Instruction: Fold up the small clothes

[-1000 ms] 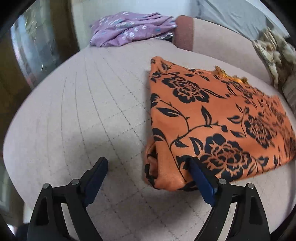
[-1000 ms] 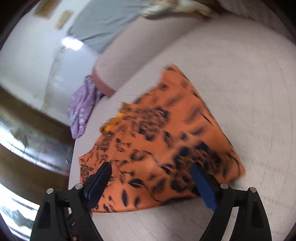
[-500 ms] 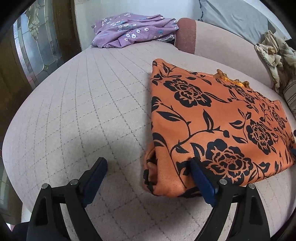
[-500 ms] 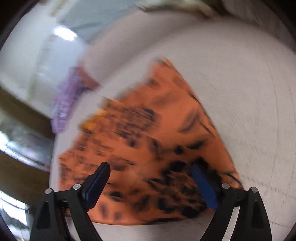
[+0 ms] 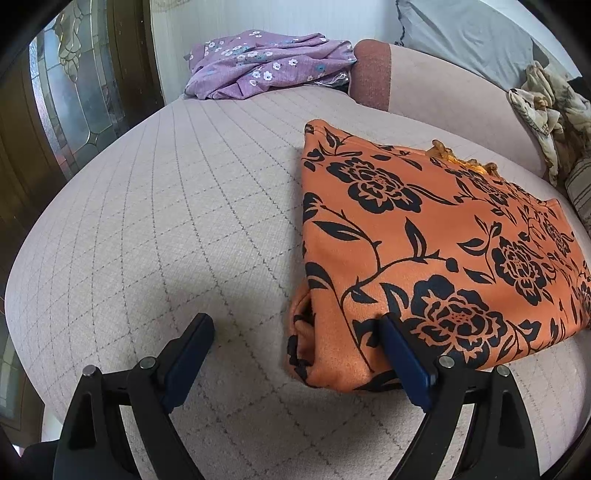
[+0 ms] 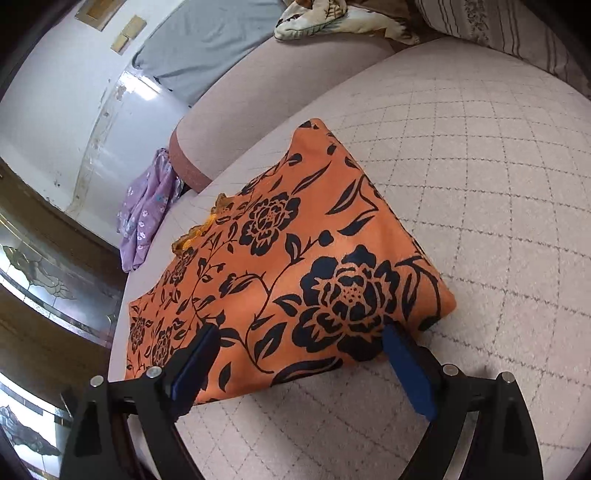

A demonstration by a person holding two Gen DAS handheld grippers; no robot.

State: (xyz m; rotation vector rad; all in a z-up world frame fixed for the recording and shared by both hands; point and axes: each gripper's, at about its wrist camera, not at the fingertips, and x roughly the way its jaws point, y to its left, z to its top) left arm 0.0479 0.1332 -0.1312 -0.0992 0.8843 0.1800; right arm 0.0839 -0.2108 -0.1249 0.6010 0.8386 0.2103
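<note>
An orange garment with black flowers lies folded flat on a pale quilted sofa seat. It also shows in the right wrist view. My left gripper is open and empty at the garment's near left corner; its right finger is over the folded edge. My right gripper is open and empty at the garment's near edge, by its right corner.
A purple flowered garment lies bunched at the far end of the seat, also in the right wrist view. A grey cushion and a crumpled beige cloth rest on the sofa back. A glass door stands left.
Both grippers have drawn back a little from the garment and steadied. The garment lies as it did. Both stay open.
</note>
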